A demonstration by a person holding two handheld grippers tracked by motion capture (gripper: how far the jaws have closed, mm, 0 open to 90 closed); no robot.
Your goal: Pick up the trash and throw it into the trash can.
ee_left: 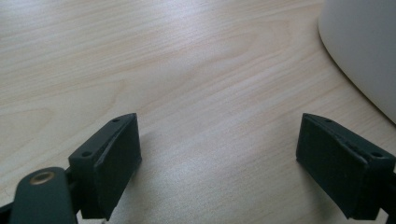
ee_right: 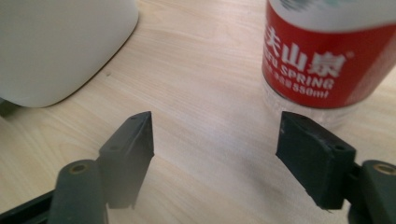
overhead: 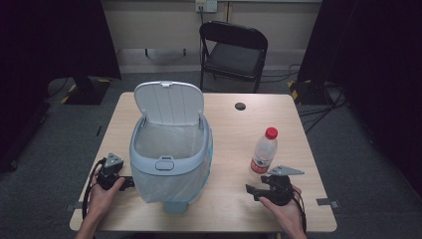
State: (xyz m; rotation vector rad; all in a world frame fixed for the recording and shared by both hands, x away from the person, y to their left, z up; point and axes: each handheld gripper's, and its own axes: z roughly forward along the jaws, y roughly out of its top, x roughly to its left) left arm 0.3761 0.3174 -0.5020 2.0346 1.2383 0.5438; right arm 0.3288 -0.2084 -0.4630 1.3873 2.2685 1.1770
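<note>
A light grey bin [overhead: 171,179] with its lid [overhead: 169,103] flipped up stands on the left half of the wooden table [overhead: 229,134]. A clear water bottle [overhead: 263,152] with a red cap and red label stands upright to its right. My left gripper [overhead: 130,183] rests at the bin's lower left, open, with bare tabletop between its jaws [ee_left: 217,126]; the bin's wall [ee_left: 364,46] is at the upper right there. My right gripper [overhead: 250,190] lies just in front of the bottle, open and empty [ee_right: 217,121]. The bottle's label [ee_right: 327,65] looms beyond its right jaw, and the bin [ee_right: 56,46] beyond the left.
A small black round grommet [overhead: 240,106] sits in the table's far side. A black folding chair [overhead: 233,52] stands behind the table. Dark curtains and stands flank the room. Bare wood lies between bin and bottle.
</note>
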